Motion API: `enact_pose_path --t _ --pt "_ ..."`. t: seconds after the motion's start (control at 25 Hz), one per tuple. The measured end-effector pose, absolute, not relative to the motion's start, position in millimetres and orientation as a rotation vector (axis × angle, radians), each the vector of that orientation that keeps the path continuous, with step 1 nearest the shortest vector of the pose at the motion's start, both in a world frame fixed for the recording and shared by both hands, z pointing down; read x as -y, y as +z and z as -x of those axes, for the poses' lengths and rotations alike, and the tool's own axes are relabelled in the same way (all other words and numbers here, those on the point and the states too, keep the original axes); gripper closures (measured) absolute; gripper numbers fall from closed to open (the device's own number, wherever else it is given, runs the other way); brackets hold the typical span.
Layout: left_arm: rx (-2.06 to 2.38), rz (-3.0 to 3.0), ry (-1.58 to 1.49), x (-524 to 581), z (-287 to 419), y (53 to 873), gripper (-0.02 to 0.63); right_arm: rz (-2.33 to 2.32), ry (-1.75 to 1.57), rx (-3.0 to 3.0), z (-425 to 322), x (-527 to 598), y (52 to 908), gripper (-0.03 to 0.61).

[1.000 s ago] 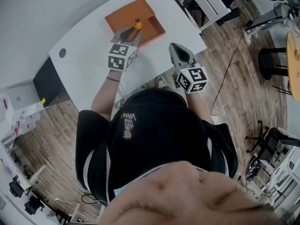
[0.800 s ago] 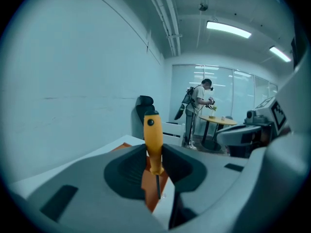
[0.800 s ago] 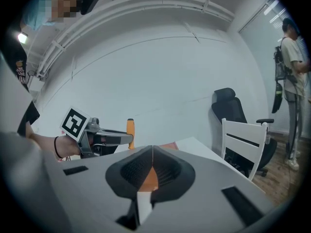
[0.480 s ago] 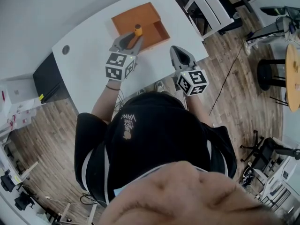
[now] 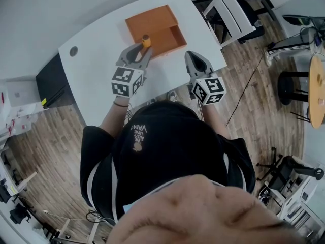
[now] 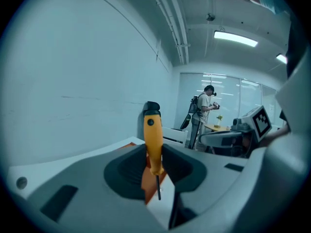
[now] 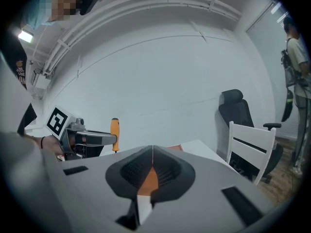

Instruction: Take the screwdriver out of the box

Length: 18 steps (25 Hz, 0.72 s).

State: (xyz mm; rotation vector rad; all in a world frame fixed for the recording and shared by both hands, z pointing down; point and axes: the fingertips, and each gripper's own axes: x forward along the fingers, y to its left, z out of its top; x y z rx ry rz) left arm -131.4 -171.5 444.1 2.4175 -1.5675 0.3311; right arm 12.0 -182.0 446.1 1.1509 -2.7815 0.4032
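Head view: white table (image 5: 99,57), wood floor (image 5: 53,149)

Left gripper (image 5: 140,50): jaws clamped on screwdriver (image 6: 153,139) handle; tool upright, shaft hanging below pads. Gripper aimed forward, slightly down. Left forearm (image 5: 112,113) bare, stretched ahead, dark band at wrist. Right gripper (image 5: 190,56): jaws pressed together, nothing between them; aimed forward, slightly down, level with left gripper, apart from it. Right forearm mostly hidden behind head.
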Motion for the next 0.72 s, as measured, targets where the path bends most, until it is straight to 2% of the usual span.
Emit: enact_pose_path --t 0.72 --pt "1.718 -2.273 0.284 133.1 171.9 448.1 0.508 -1.085 0.395 2.799 1.0 184.1 448.3 0.566"
